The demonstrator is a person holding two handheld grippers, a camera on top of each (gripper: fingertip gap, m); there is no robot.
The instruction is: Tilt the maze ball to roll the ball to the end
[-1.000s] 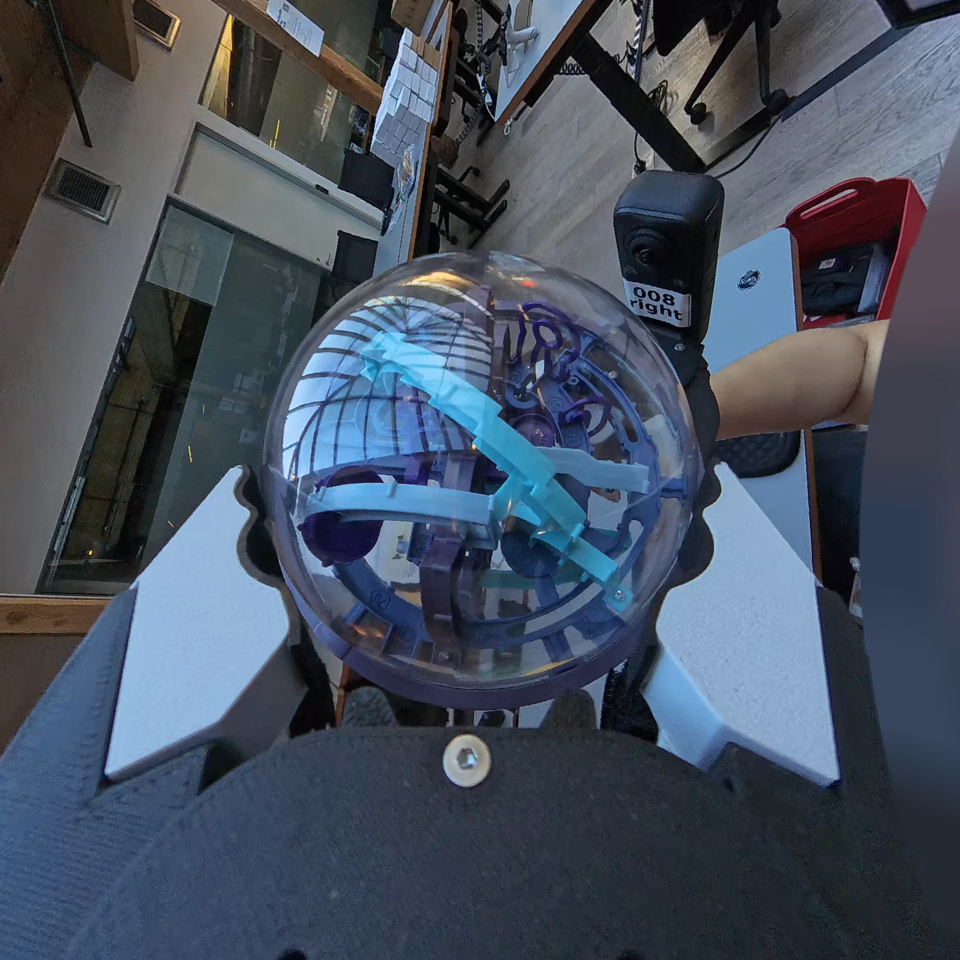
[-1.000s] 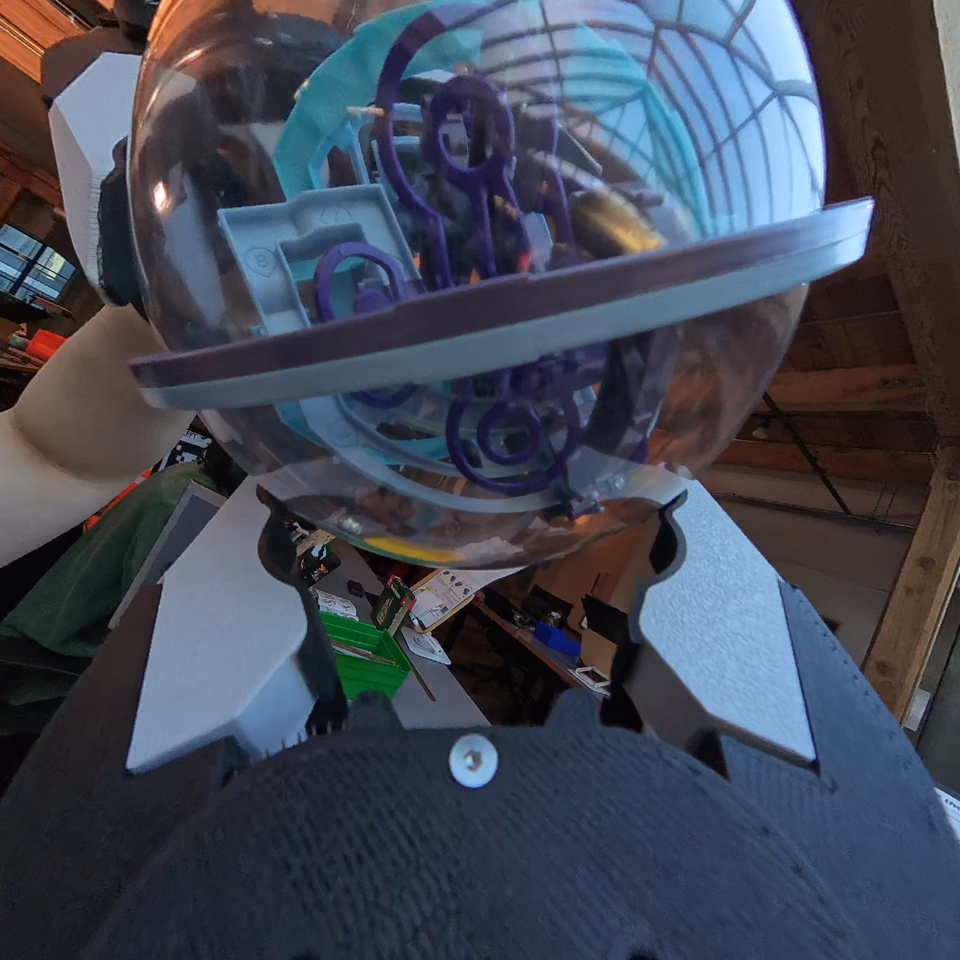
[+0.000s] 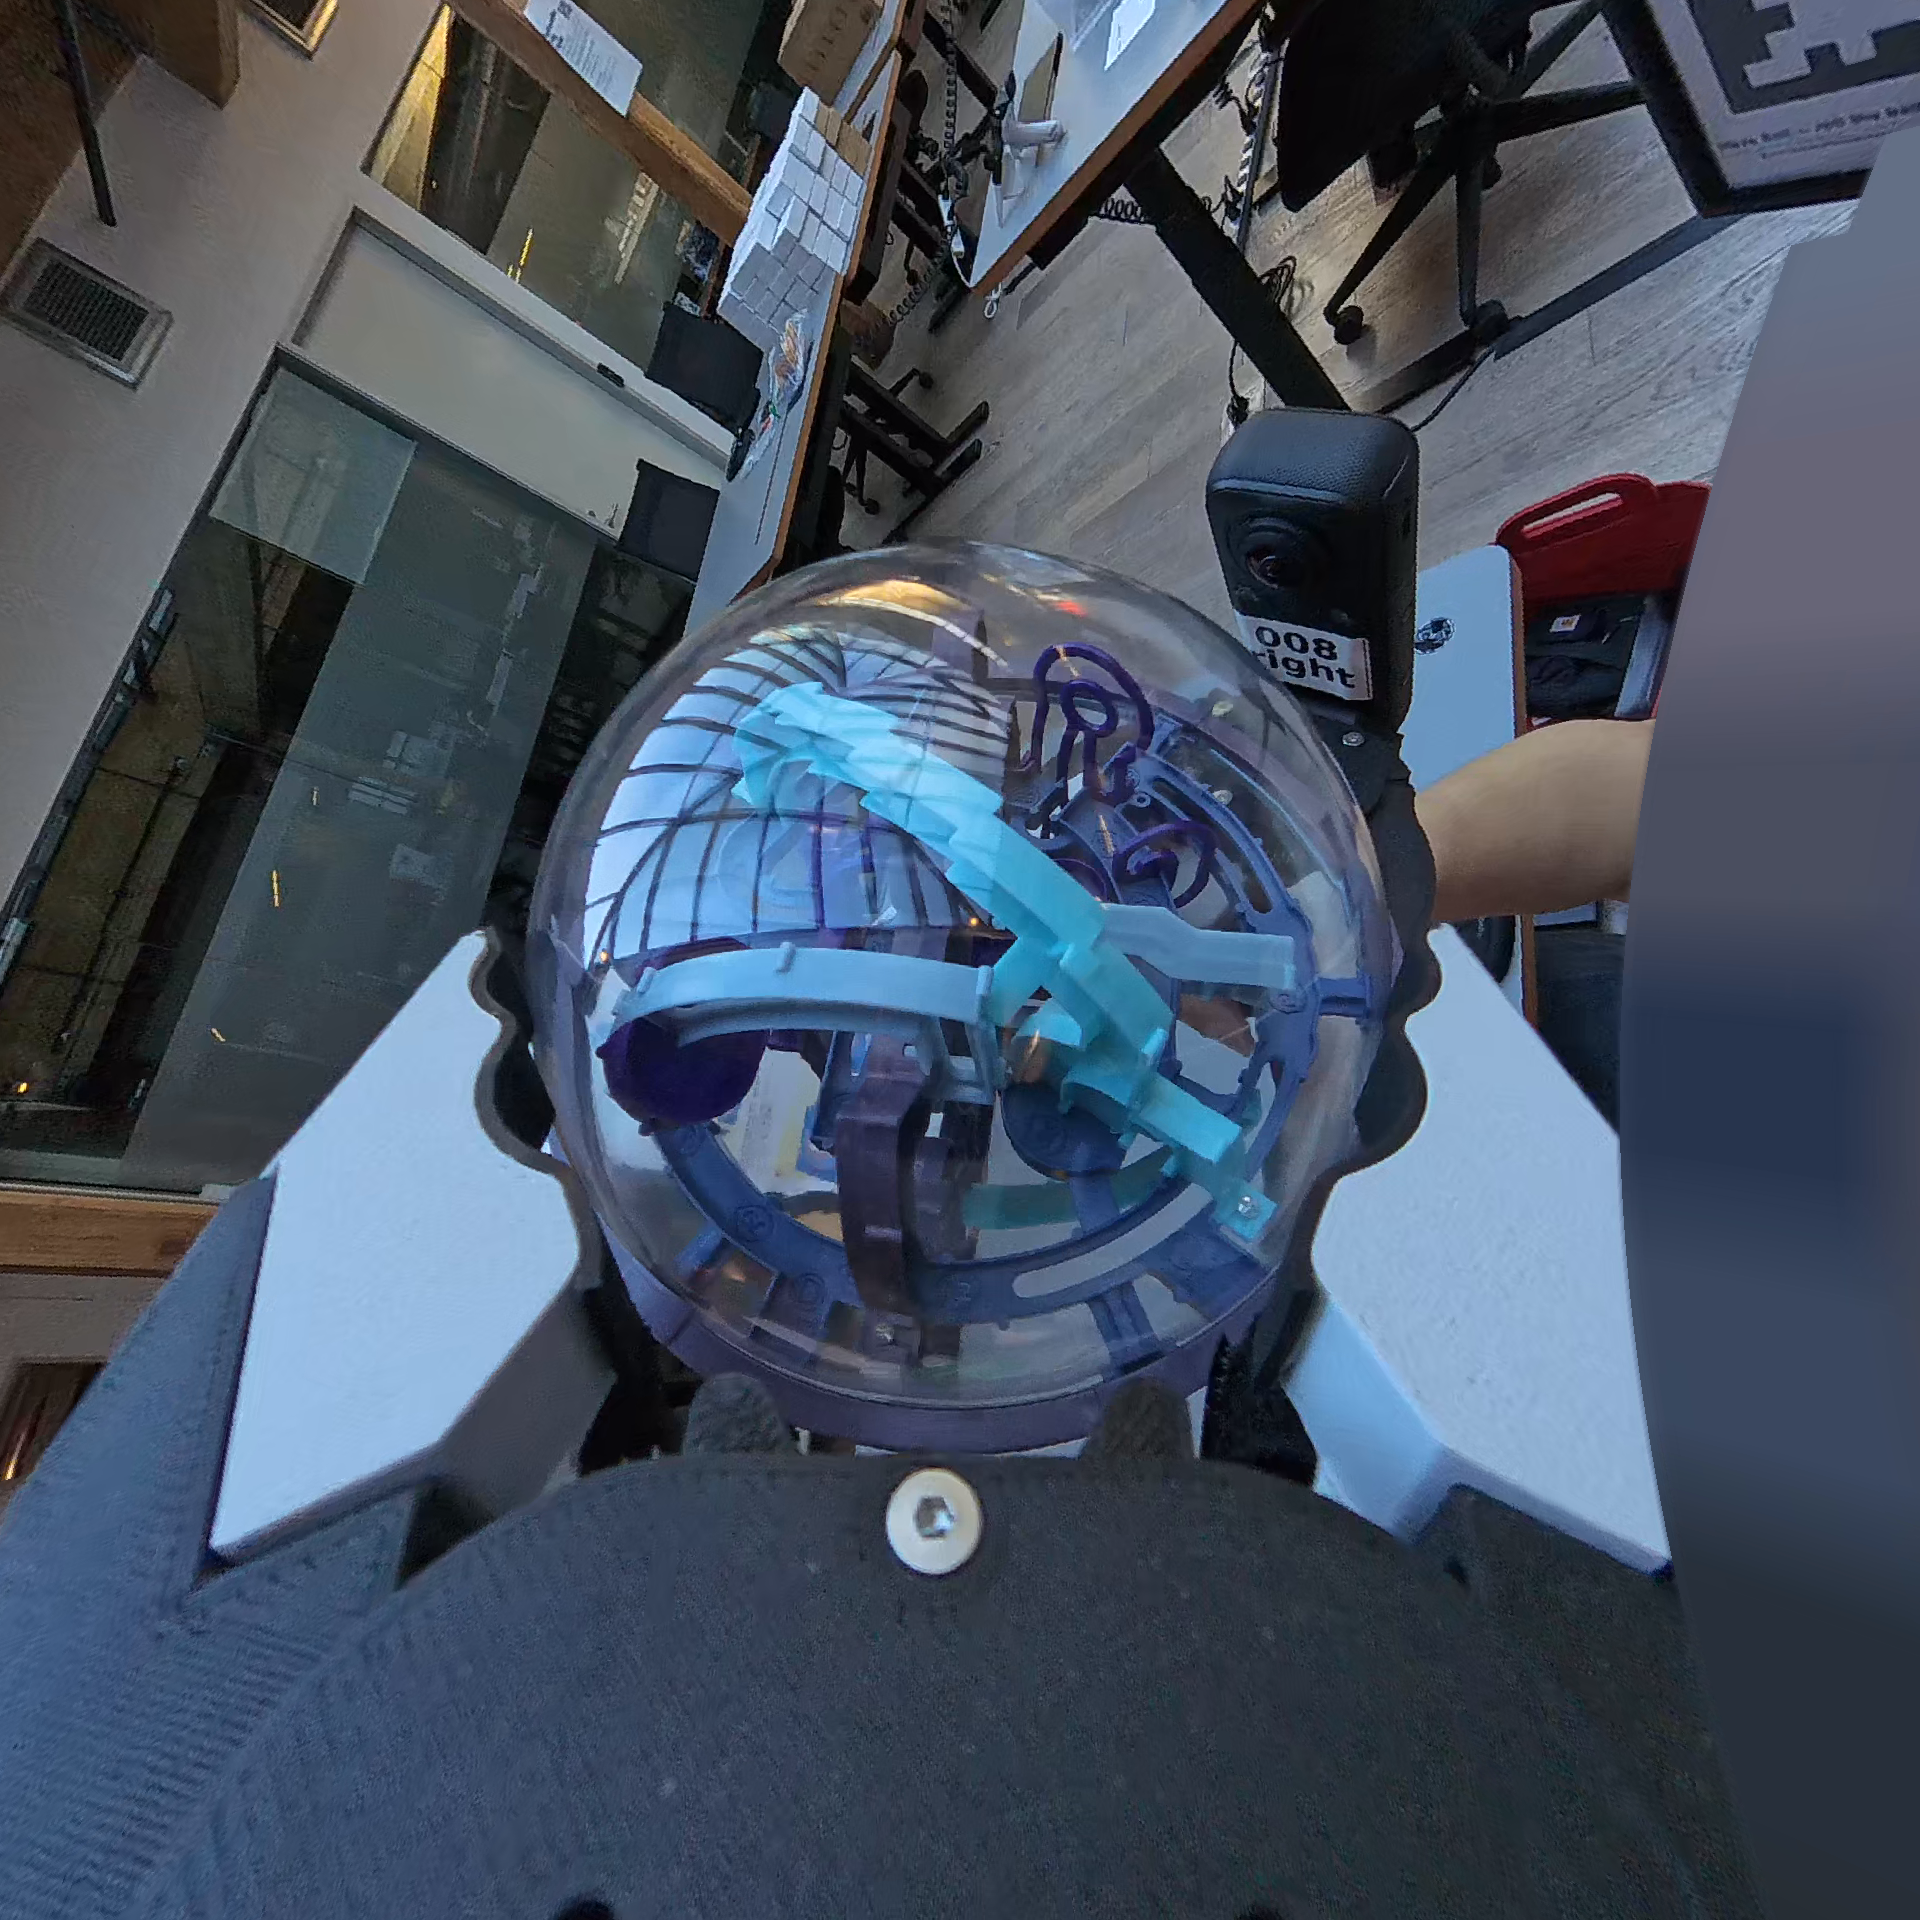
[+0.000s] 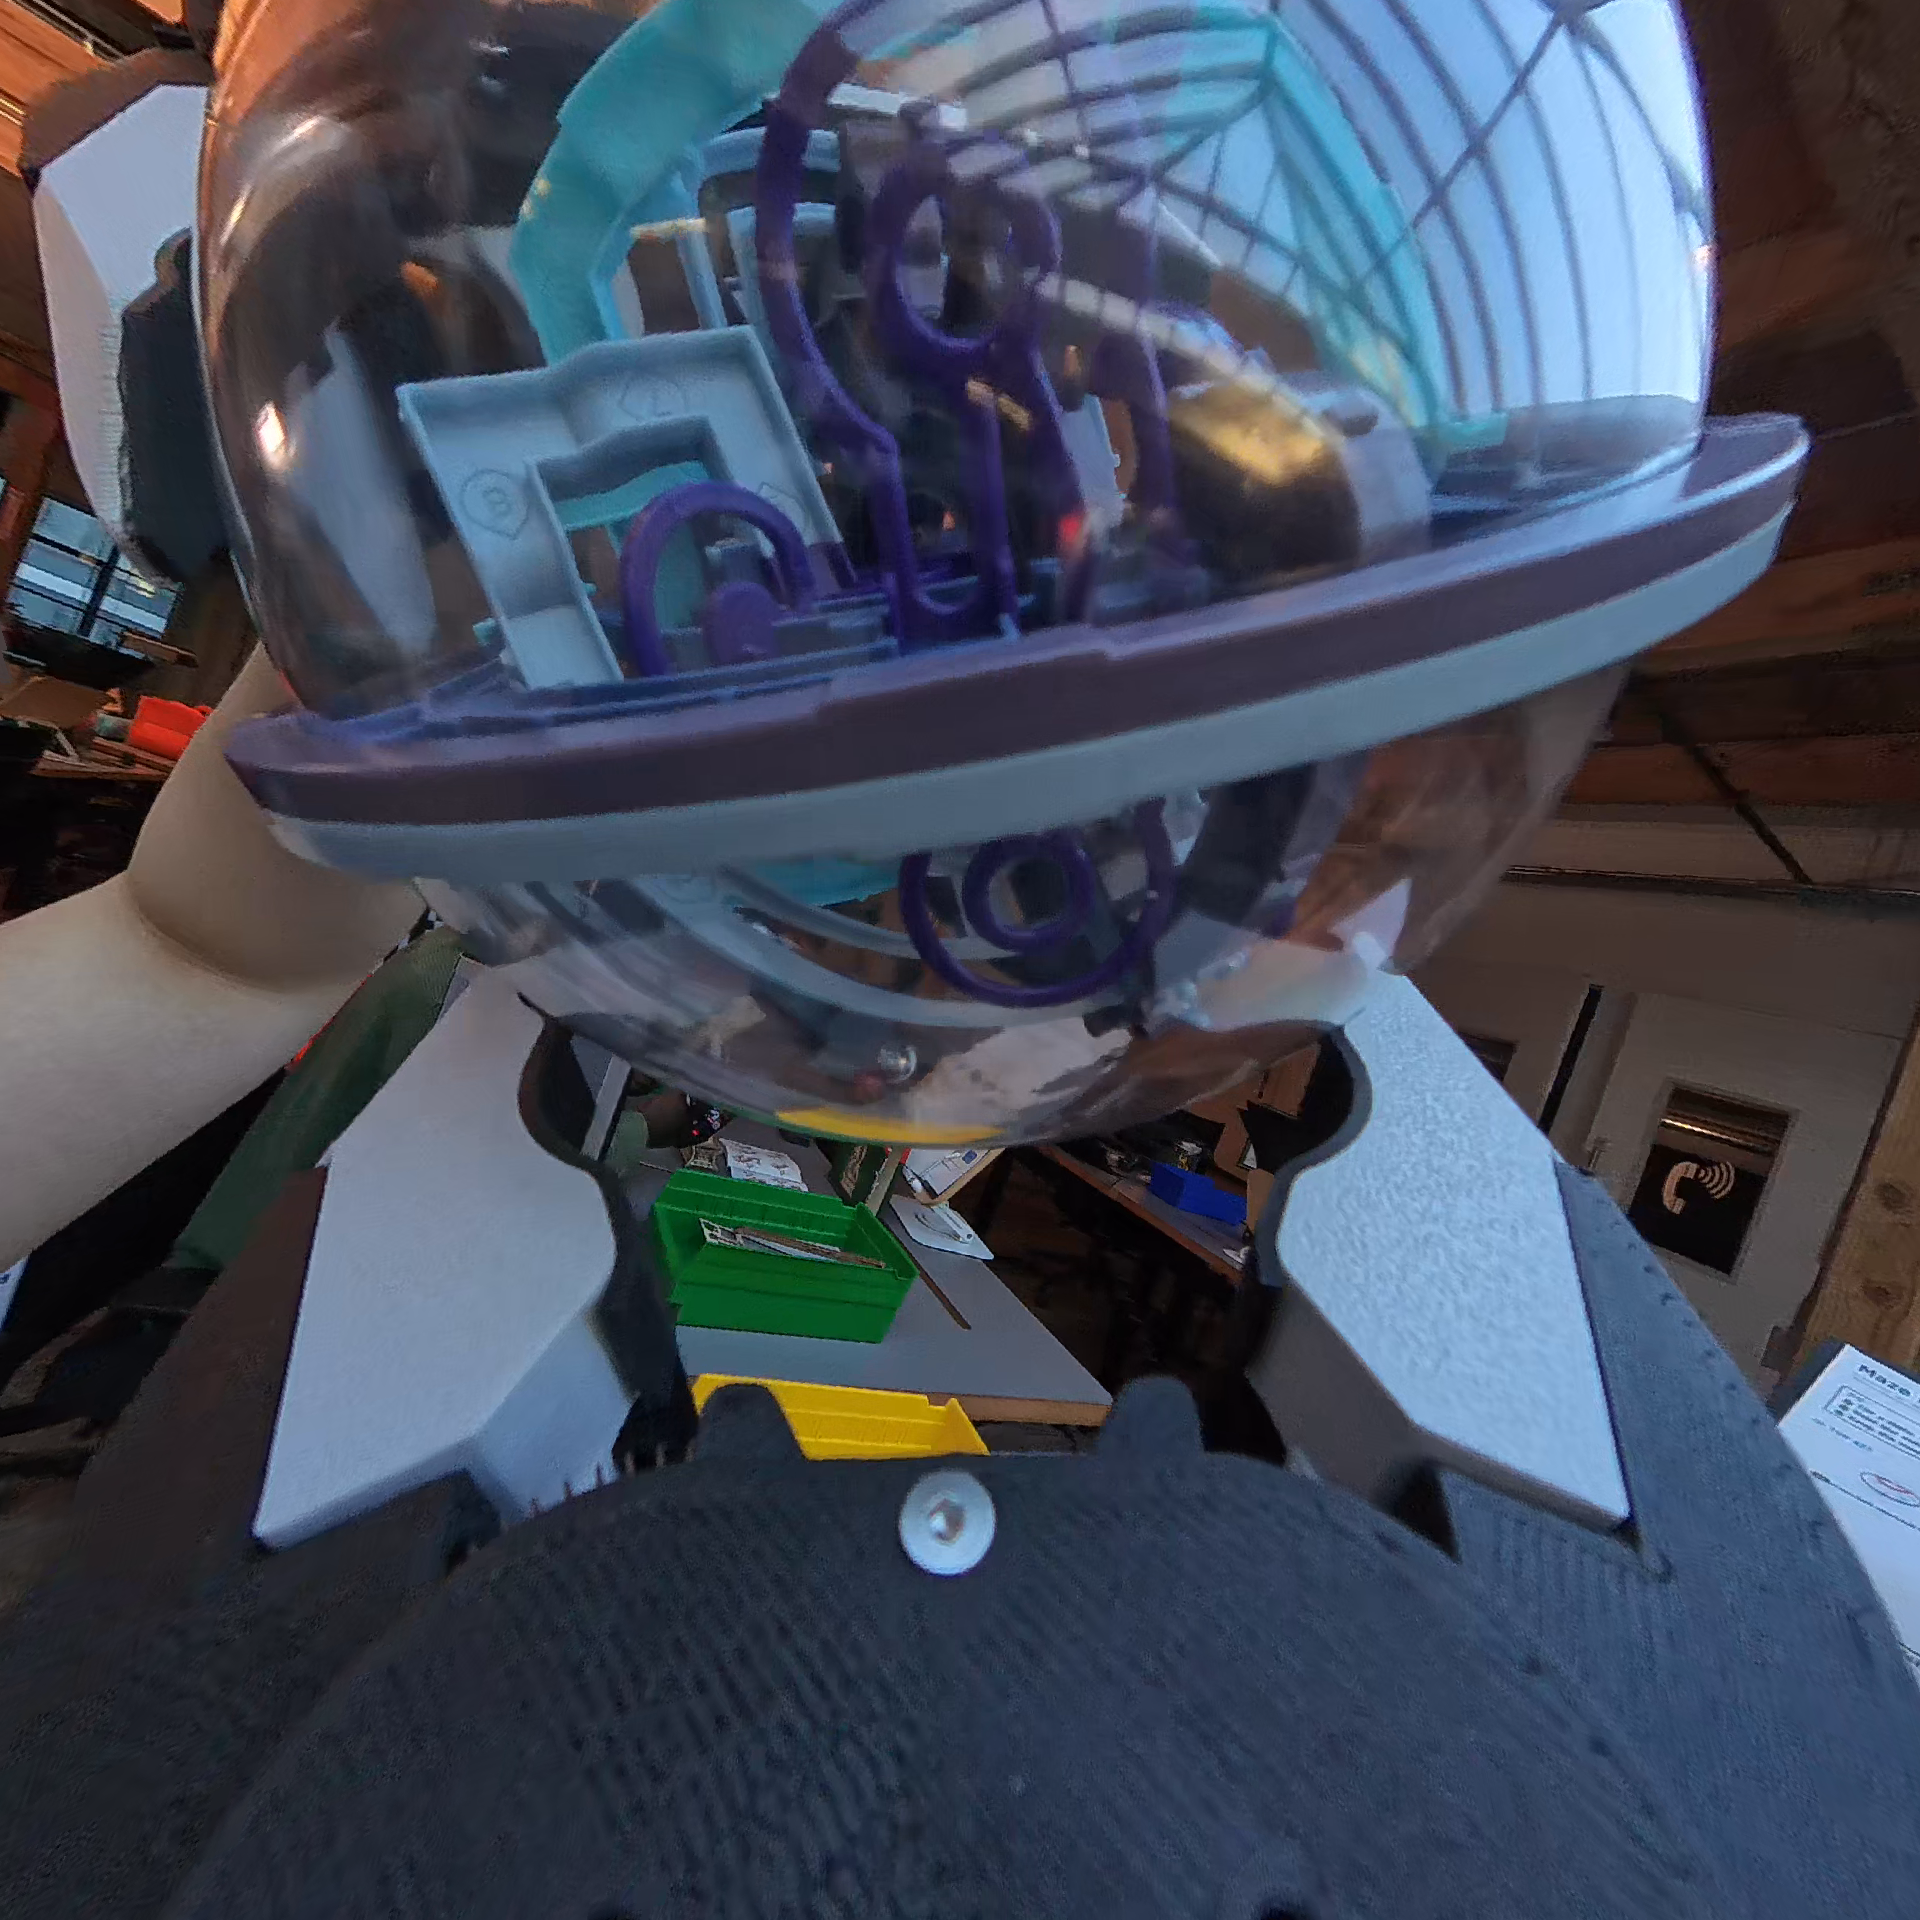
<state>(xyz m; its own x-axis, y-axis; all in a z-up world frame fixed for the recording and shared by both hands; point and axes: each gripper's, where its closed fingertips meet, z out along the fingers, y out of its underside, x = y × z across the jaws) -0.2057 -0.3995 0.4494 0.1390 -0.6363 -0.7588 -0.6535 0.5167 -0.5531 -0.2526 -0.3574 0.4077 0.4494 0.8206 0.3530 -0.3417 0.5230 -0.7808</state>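
Your left gripper (image 3: 956,1049) is clenched on the maze ball (image 3: 961,987): its two white fingers (image 3: 416,1195) press against the clear shell from the left and right, and the ball sits up in the air between them, well above the wooden floor (image 3: 1122,343) seen far beyond it. Through the dome on this side you see a pale blue stepped track (image 3: 1039,925), a grey curved track (image 3: 790,982) and dark blue rings near the bottom.

Your right gripper (image 4: 935,1091) cups the same maze ball (image 4: 935,468) from underneath; its white fingers (image 4: 447,1247) stand close to the lower dome on both sides, but whether they actually press it you cannot tell from these views. The ball's purple and grey equator band (image 4: 987,748) runs tilted, higher on the right than on the left. Purple looped wire tracks (image 4: 935,436) show above and below that band. A small silvery ball (image 4: 896,1062) lies near the bottom of the lower dome, close to the shell.

Far below between the right fingers, a green bin (image 4: 779,1257) and a yellow bin (image 4: 862,1418) rest on a bench (image 4: 935,1351)
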